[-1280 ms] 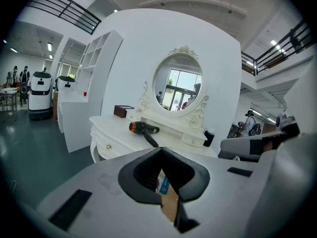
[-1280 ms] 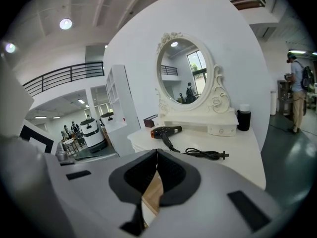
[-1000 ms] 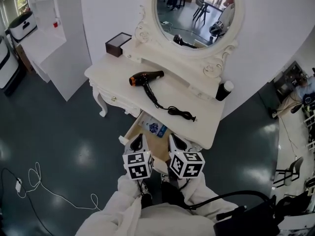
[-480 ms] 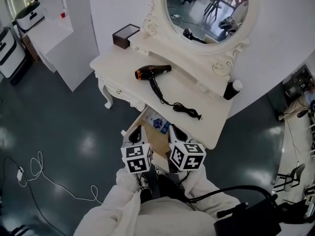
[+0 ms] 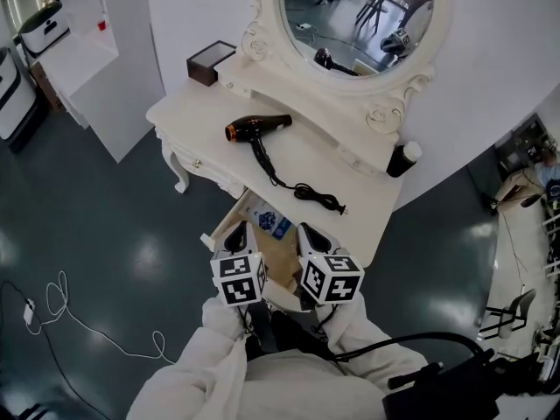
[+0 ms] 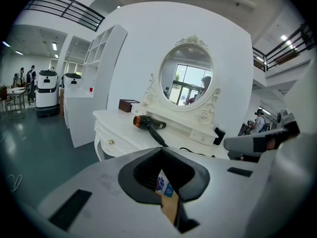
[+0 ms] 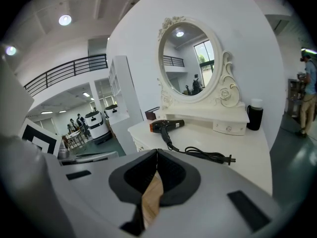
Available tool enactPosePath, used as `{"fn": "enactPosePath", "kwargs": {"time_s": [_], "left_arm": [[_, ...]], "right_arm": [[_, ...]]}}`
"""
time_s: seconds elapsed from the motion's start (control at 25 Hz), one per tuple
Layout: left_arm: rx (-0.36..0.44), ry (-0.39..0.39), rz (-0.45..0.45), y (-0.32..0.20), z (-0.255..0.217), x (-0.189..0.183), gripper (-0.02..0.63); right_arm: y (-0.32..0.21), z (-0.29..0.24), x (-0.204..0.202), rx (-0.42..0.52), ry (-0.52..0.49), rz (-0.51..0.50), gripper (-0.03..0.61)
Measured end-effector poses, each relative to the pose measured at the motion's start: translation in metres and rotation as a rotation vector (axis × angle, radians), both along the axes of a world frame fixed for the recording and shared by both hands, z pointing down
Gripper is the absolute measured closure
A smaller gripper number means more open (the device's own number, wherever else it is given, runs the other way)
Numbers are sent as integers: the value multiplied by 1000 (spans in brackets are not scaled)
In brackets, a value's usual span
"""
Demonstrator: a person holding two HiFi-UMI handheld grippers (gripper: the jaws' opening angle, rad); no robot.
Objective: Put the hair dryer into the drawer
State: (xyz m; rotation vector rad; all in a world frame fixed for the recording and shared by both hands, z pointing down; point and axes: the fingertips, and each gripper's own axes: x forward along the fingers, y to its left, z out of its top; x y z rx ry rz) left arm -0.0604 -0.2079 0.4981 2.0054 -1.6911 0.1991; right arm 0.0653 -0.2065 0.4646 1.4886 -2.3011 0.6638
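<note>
A black hair dryer with an orange ring lies on the white dressing table, and its cord trails to the right. It also shows in the left gripper view and the right gripper view. The table's drawer stands pulled out, with a blue-and-white packet inside. My left gripper and right gripper hover side by side over the drawer's front, both shut and empty, well short of the dryer.
A brown box sits at the table's back left and a black bottle with a white cap at its right. An oval mirror rises behind. A white shelf unit stands to the left, and a white cable lies on the floor.
Both grippers have crept a little forward over the open drawer, jaws unchanged. The hair dryer and cord lie where they were.
</note>
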Motion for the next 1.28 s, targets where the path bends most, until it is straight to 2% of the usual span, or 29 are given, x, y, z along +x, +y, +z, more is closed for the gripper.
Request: {"fn": "enactPosePath", "kwargs": {"time_s": [0.24,0.64,0.92,1.12,1.28], "left_arm": [[19,8,3,-24,-5,16,618],[53,7,-61,-80,-15,24,618],[48,-46,-112,-114,-15,9,618],[49,-142,-99,-139,-17,2,618],[27,-160,-108,-155,-9,-9,618]], "right_arm": [[-24,-10,22,18,49,-15,517],[-90,-19,43,31,77,-90,517],[-141,-8,22,0,35,-192,517],[-180,13,-2,-40,-12,-252,517],[-206,35,-25,-83,-28,-284,517]]}}
